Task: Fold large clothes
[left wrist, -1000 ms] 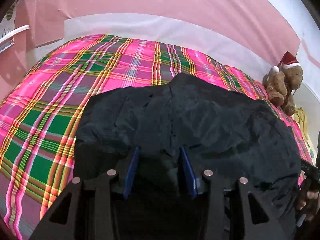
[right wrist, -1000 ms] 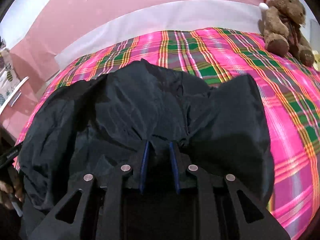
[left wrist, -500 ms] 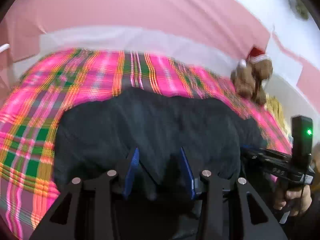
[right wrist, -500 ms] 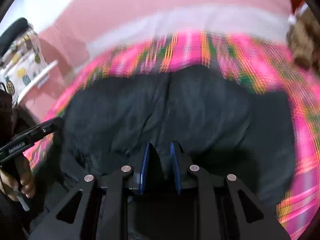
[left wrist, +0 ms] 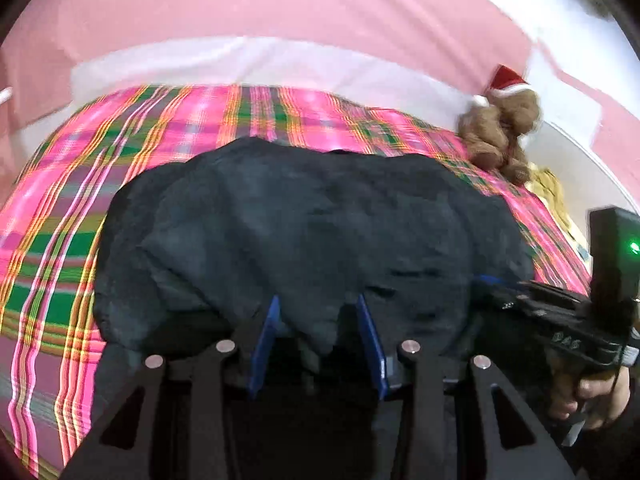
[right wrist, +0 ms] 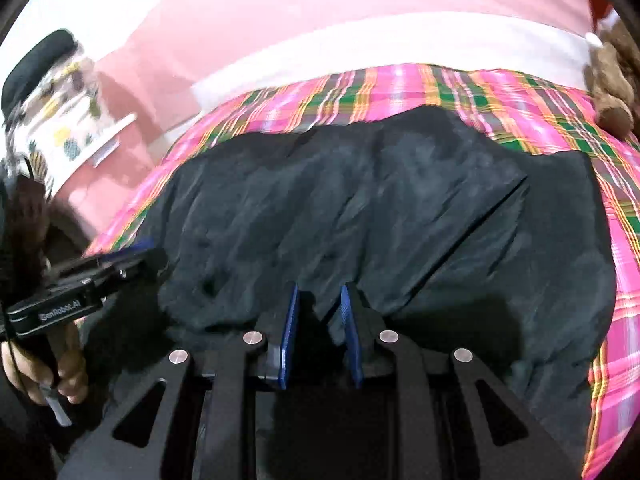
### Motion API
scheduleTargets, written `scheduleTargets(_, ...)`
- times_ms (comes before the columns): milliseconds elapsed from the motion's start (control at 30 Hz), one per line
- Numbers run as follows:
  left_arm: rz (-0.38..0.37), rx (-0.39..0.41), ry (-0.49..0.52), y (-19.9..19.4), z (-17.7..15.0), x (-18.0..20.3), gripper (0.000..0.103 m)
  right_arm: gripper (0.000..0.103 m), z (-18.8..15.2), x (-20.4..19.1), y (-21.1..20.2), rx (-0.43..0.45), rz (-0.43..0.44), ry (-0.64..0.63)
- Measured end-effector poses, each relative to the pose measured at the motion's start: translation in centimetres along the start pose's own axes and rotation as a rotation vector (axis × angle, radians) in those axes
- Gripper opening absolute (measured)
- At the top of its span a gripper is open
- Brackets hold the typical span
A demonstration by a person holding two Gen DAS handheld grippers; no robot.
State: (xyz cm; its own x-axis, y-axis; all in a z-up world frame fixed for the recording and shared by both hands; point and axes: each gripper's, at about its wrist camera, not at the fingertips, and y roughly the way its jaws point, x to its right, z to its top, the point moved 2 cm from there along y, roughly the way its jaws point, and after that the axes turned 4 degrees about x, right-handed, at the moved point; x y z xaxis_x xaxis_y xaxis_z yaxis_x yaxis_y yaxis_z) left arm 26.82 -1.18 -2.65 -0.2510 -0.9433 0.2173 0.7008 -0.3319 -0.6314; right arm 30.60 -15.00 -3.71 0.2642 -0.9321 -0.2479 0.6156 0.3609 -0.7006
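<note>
**Black garment pinched at near edge by both tools, on bed**

Black garment (left wrist: 312, 232) of thin, crinkled fabric, lying spread over a pink, green and yellow plaid bedspread (left wrist: 60, 208) on the bed. Far edge humped and uneven; near edge drawn up off the bedspread at two points. A straight diagonal crease visible across the right-hand part in the right wrist view (right wrist: 472, 232). Type of garment not determinable.

Left tool (left wrist: 318, 320): blue pads standing moderately apart, a bunched fold of the black fabric filling the space between them, clamped on the near edge. Right tool (right wrist: 318, 312): blue pads close together, a thin pinch of the same fabric gripped between them. Each tool also visible from the other's camera, at the garment's side edge: right tool at far right of the left wrist view (left wrist: 520, 292), left tool at far left of the right wrist view (right wrist: 124, 256), each with a hand around its handle (left wrist: 596, 392) (right wrist: 44, 364). Green indicator light lit on the right tool's housing (left wrist: 634, 246).

Beyond the garment: bare plaid bedspread to the far edge of the bed, then a white band and a pink wall (left wrist: 280, 8). Brown teddy bear in a red Santa hat (left wrist: 500, 132) seated at the far right corner of the bed, well apart from the garment. Pineapple-print fabric (right wrist: 60, 120) at left in the right wrist view. Both views motion-blurred.
</note>
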Motion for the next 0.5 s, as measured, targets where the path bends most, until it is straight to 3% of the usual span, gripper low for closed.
scheduleTargets(133,0.047,-0.101,0.022,3.7,-2.2,-0.2,0.045,0.02,-1.8,1.5,2.8,-0.041,0.017,0.052)
scheduleTargets(367,0.053,-0.074,-0.016,5.0,-3.0,-1.3,0.045,0.02,-1.7,1.7,3.6,-0.033,0.006,0.044)
scheduleTargets(500,0.059,-0.076,-0.022,4.0,-2.7,-1.0,0.045,0.022,-0.8,1.3,1.4,-0.031,0.013,0.062)
